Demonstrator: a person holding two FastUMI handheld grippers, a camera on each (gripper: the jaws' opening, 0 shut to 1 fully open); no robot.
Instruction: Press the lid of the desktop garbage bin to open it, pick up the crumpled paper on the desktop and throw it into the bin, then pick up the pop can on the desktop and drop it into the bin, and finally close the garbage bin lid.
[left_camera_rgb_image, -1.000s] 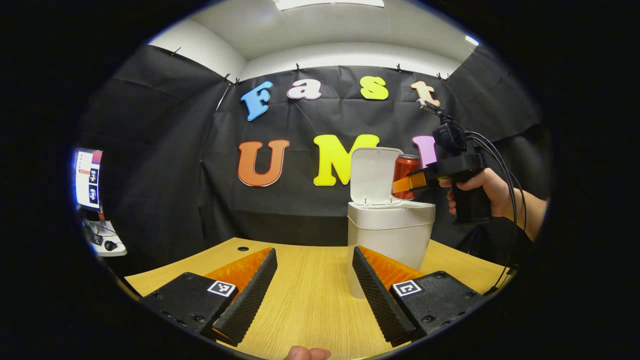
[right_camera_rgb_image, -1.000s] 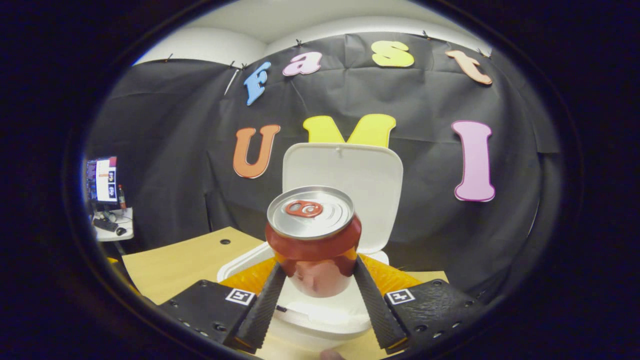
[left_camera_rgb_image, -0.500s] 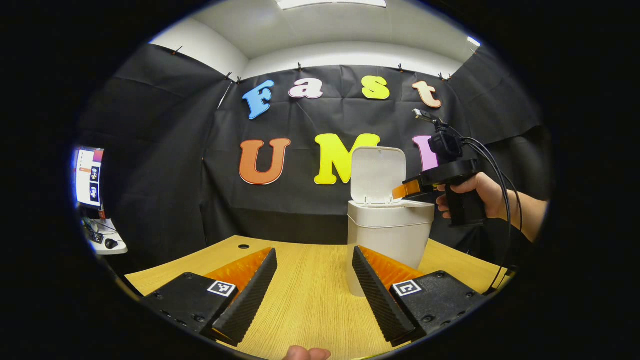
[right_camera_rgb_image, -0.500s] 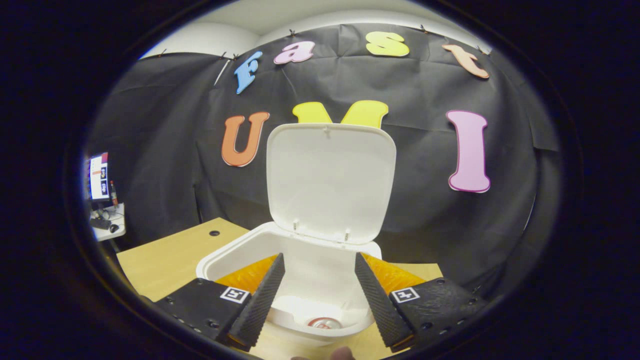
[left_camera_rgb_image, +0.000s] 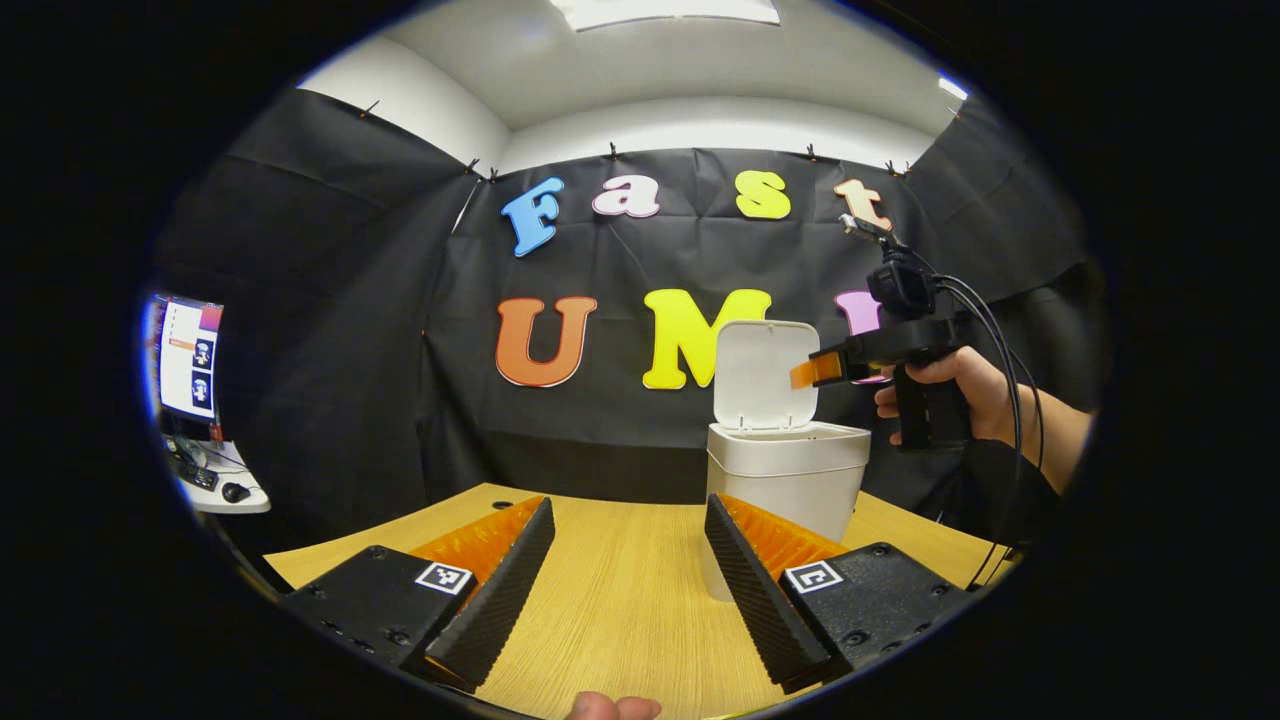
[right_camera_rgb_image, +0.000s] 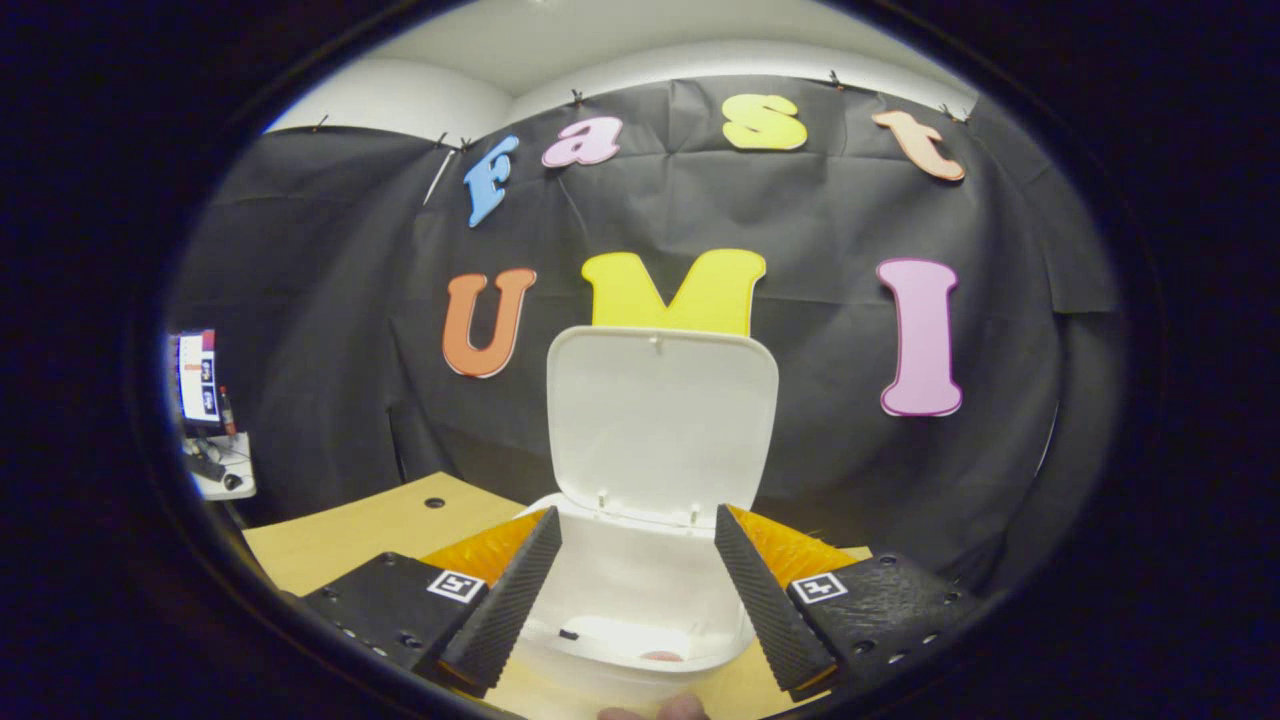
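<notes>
Between the right gripper's fingers there is nothing: they stand spread apart, released, framing the open mouth of the garbage bin just below them. Past the fingers the lid stands upright on its hinge at the far rim. A small reddish patch low inside the bin may be the pop can, though it is too small to tell; the crumpled paper I cannot make out there.

In the left gripper view, the left gripper hovers low over the wooden surface near its front edge, fingers likewise parted and grasping nothing. The bin stands toward the surface's far right part, and the right gripper, held by a hand, hangs beside the raised lid, above the rim.

Judging by this, only closing the lid is left. That calls for getting behind or above the lid's top edge and pushing it forward and down until it latches, without tipping the light bin.
</notes>
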